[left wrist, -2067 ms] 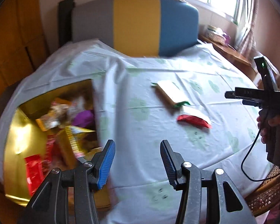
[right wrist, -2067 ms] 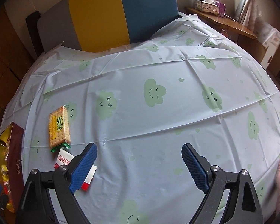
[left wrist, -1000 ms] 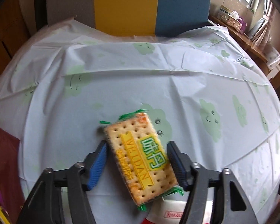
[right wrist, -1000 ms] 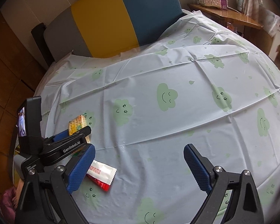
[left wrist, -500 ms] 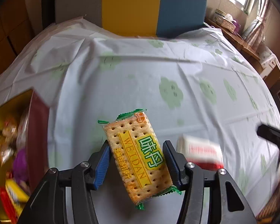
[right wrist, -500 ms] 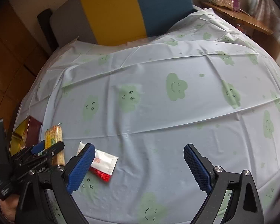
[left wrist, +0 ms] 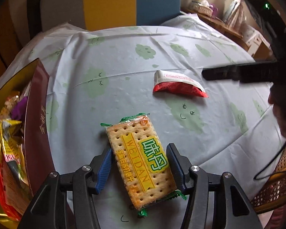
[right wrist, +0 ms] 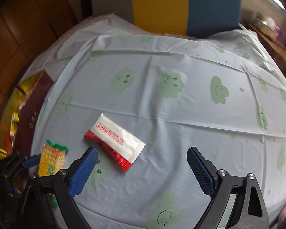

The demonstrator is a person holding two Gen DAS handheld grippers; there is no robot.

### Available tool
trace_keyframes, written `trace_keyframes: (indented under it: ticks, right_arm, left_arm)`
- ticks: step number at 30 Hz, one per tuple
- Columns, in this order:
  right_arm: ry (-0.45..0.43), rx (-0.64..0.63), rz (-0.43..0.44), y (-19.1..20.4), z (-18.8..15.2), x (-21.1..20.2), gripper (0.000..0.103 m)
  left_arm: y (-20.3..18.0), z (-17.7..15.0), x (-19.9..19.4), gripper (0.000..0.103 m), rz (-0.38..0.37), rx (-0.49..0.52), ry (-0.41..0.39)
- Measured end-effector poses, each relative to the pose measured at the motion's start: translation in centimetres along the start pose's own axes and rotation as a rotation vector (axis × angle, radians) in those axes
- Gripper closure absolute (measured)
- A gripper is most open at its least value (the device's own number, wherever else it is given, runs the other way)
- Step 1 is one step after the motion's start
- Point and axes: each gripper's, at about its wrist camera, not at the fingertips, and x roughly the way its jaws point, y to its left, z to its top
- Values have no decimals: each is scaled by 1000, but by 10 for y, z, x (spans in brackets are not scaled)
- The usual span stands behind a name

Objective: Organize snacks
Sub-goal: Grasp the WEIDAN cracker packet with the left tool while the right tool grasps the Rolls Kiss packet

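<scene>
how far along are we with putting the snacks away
Done: several snacks already sit in the gold box. In hand: the left tool is shut on the cracker pack, not yet in the box. Left: the red and white packet lies on the tablecloth, the open right tool near it.

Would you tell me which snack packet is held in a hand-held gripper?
The yellow cracker packet, clamped in the left hand-held gripper; the red-and-white packet lies loose.

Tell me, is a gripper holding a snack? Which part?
Yes. The left gripper pinches the cracker pack by its long side edges, near its lower half. The right gripper is open, holding nothing.
</scene>
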Motion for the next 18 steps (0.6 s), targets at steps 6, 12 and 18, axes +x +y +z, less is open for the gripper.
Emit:
trace_keyframes:
  ticks: [6,12,18]
  right_arm:
    - [-4,-116,-9,21,-1,7,20]
    - [40,-268,-34,41,16,27,22]
    - [91,-336,-34,46,26,52,21]
  left_arm:
    - [3,-10,-1,44,-22,7,-78]
    - [2,-15,-1,44,-16,35,-113]
    - [3,-16,-1,44,-22,21,-126]
